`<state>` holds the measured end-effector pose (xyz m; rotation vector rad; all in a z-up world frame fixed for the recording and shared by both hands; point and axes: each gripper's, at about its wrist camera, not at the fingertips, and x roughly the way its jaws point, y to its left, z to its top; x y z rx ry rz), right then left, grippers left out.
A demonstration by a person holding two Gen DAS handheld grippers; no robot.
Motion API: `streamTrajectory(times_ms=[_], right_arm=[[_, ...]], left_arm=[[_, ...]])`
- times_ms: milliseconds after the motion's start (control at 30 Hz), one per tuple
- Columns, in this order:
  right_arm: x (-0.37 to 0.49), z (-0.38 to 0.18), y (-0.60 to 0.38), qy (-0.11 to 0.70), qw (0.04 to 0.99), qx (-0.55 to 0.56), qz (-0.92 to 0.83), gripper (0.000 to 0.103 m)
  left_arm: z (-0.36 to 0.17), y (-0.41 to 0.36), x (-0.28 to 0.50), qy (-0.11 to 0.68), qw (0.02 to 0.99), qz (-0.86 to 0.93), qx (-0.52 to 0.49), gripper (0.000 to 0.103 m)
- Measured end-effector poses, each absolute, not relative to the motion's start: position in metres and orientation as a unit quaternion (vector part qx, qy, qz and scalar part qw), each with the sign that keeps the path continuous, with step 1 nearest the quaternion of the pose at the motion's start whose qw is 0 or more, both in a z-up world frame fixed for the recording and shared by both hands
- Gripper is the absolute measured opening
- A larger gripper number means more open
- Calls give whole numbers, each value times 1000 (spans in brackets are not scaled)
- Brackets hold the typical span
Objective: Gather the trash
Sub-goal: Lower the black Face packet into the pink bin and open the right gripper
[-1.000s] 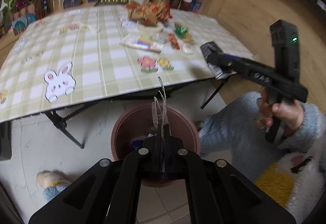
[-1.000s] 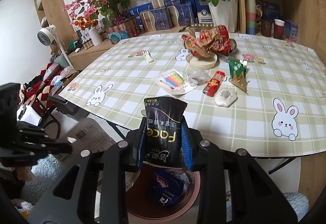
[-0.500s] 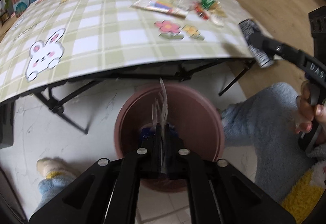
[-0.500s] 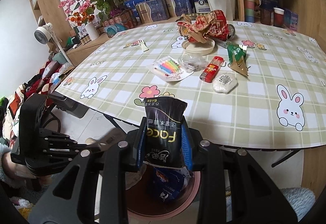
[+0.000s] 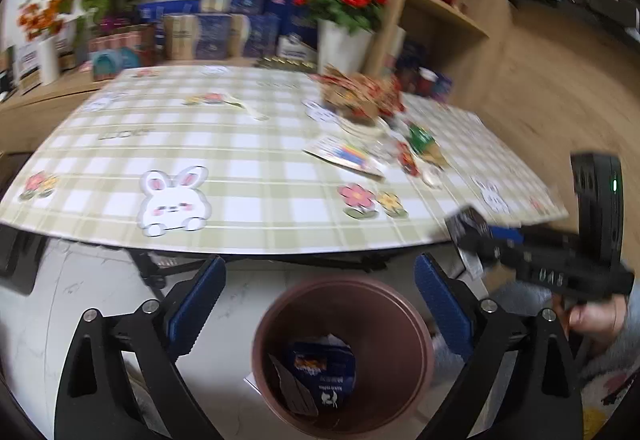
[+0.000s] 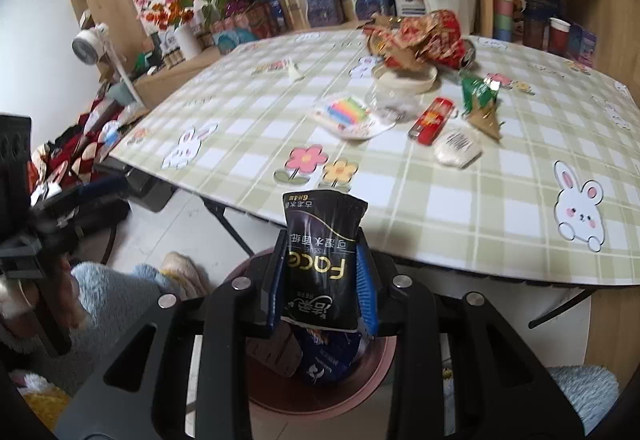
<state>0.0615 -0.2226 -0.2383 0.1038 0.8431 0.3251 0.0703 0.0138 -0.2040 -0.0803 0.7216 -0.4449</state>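
Left gripper [image 5: 316,304] hangs over the brown bin [image 5: 344,352] on the floor, jaws opening wide with nothing between them, and a blue wrapper [image 5: 324,364] lies in the bin's bottom. Over to the right gripper [image 6: 322,280]: its blue pads pinch a black tissue pack [image 6: 322,256] just off the near edge of the checked table [image 6: 440,207], above the bin. More litter waits mid-table toward the far edge: a red packet [image 6: 431,119], a white pouch [image 6: 458,147], a green wrapper [image 6: 478,92].
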Motion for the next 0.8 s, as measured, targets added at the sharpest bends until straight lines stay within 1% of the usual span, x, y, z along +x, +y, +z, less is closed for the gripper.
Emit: streamTrajectory(times_ms=[167,533,600,633,733,800], right_arm=[[60,-254,-211,430,887,35,163,33],[61,-275,-196,465,869,17,167,34],[61,-278,-195,471,866,15,166,37],[61,-279,-195,472,866,15,166,40],[61,-280,-194,473,865,12,165,42],[61,-279,-194,473,866,11,162,50]], left_arm=[[-207,33,63,338,924,-169,-52,96],[-216,41,55,336,931,-139,-45,97],[-218,40,55,340,930,-137,-41,97],[-219,39,55,342,929,-137,-39,97],[-222,36,56,347,927,-138,-31,97],[-222,34,56,349,926,-139,-27,97]])
